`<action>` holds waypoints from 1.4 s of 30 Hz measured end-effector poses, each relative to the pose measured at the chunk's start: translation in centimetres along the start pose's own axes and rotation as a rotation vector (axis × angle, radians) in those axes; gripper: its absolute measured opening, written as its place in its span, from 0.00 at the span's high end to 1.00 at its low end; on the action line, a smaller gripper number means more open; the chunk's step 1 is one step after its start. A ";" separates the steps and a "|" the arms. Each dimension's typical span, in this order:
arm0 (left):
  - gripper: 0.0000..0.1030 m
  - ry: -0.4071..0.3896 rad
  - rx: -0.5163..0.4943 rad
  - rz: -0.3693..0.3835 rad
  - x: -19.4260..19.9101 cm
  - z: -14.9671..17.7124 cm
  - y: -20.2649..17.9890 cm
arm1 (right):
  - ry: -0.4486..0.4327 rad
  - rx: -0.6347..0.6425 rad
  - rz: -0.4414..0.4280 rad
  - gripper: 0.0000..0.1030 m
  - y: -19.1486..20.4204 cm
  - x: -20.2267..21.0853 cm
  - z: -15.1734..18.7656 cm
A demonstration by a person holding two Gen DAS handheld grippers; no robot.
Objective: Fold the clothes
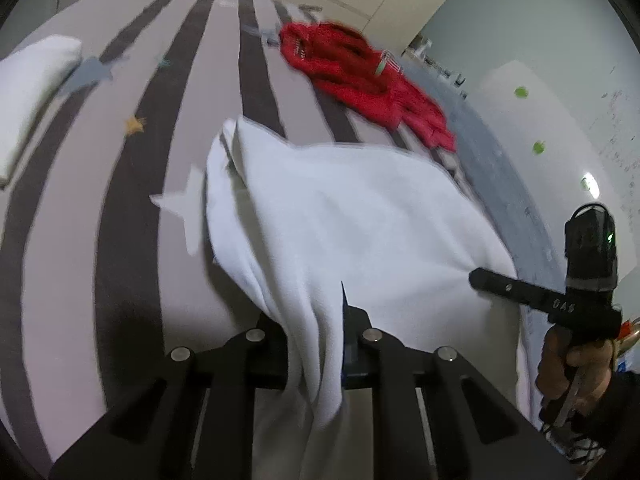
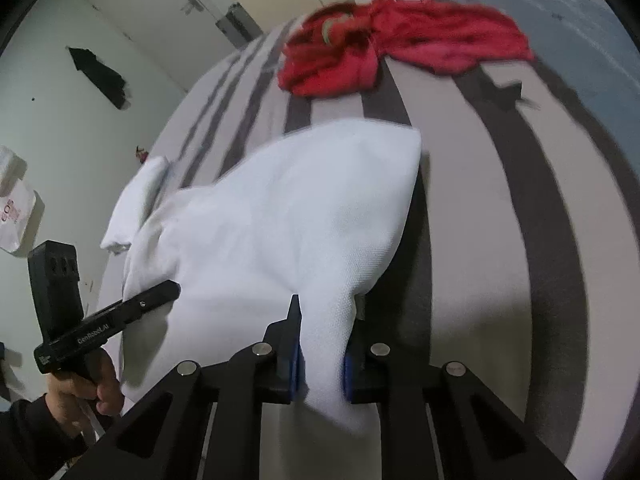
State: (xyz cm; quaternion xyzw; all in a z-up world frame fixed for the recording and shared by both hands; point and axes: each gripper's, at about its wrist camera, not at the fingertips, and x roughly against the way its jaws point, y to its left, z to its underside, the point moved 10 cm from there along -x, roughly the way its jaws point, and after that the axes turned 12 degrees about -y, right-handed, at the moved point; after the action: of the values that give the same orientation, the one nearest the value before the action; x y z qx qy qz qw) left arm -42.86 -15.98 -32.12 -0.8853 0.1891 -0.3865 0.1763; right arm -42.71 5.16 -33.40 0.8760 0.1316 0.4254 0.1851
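Both views are dim, w/ soft indoor light and no hard glare. The white cloth is the brightest area, almost w/o detail in the left view. A dark shadow lies on the striped bedcover just beside the cloth's right edge. Motion blur smears the red garment and the stripe edges. Strong fisheye bend curves the bed, and the corners go black. The near gripper bodies at the bottom are dark and soft.

Hidden and blurred parts
The red garment at one o'clock is smeared (its printed lettering unreadable); white cloth hides the pads.
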 end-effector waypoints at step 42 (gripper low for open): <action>0.51 0.014 0.065 -0.435 11.0 -18.8 41.1 | 0.111 0.070 -0.225 0.54 33.7 -25.8 -5.1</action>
State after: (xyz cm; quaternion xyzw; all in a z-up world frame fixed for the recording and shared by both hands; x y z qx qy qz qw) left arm -58.24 -59.95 -32.13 -0.8965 -0.0178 -0.4272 0.1157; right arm -59.90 -33.99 -33.78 0.8367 0.2541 0.4449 0.1934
